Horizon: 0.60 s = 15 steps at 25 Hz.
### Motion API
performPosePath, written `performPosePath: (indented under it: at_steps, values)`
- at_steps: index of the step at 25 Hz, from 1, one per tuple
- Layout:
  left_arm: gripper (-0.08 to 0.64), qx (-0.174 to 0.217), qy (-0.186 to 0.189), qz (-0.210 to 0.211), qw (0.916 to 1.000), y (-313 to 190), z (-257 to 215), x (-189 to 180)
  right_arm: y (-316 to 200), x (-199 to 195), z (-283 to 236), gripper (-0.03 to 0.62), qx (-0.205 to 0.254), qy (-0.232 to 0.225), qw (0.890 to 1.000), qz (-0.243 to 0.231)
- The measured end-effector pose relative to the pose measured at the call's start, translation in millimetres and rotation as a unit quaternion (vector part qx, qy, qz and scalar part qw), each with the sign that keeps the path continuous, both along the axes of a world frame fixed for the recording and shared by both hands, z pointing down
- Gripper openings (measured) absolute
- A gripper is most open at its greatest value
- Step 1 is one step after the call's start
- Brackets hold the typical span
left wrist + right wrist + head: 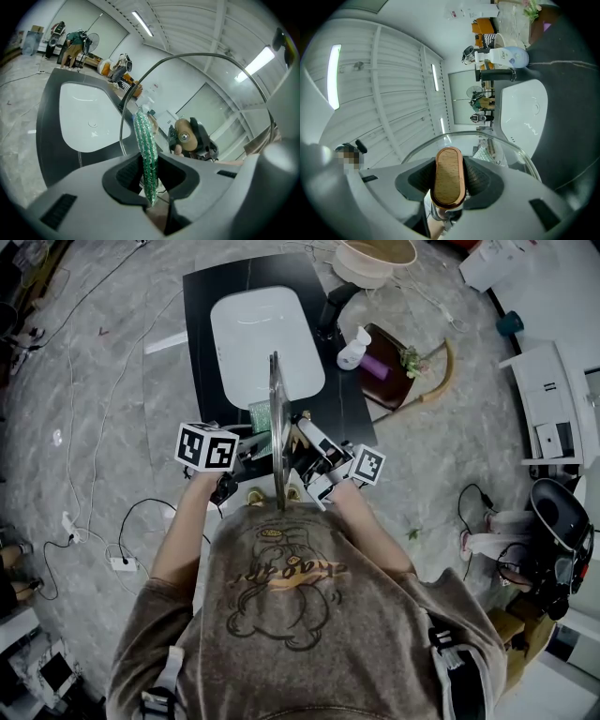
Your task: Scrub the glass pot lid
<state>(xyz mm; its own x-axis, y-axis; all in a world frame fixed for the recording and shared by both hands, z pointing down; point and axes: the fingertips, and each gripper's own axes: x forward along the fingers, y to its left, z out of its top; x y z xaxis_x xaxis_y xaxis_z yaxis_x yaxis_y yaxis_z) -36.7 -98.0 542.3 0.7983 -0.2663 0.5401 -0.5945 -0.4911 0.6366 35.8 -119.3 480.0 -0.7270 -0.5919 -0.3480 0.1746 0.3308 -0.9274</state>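
Right gripper (449,183): clamped tight on the oval wooden knob (449,173) of the round metal-rimmed glass pot lid (277,418).
Left gripper (150,176): pinching a green glittery scrub pad (145,140), which sits just beside the lid's left face.
Lid spot: up on edge over the front of the black counter (202,352), by the white basin (265,338).

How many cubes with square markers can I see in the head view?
2. One marker cube is just left of the upright glass lid. The other marker cube is just right of it and a little lower. No further cube shows.
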Motion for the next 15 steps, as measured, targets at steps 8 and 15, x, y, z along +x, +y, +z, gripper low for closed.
performPosePath:
  at_steps: [8, 15]
  values:
    - [0.086, 0.026, 0.025, -0.034, 0.9988, -1, -15, -18, -5, 10, 3, 0.183, 0.007, 0.034, 0.999, 0.018]
    - [0.086, 0.039, 0.074, -0.101, 0.9914, 3, -39, -58, -9, 42, 5, 0.183, 0.009, 0.064, 0.996, 0.054]
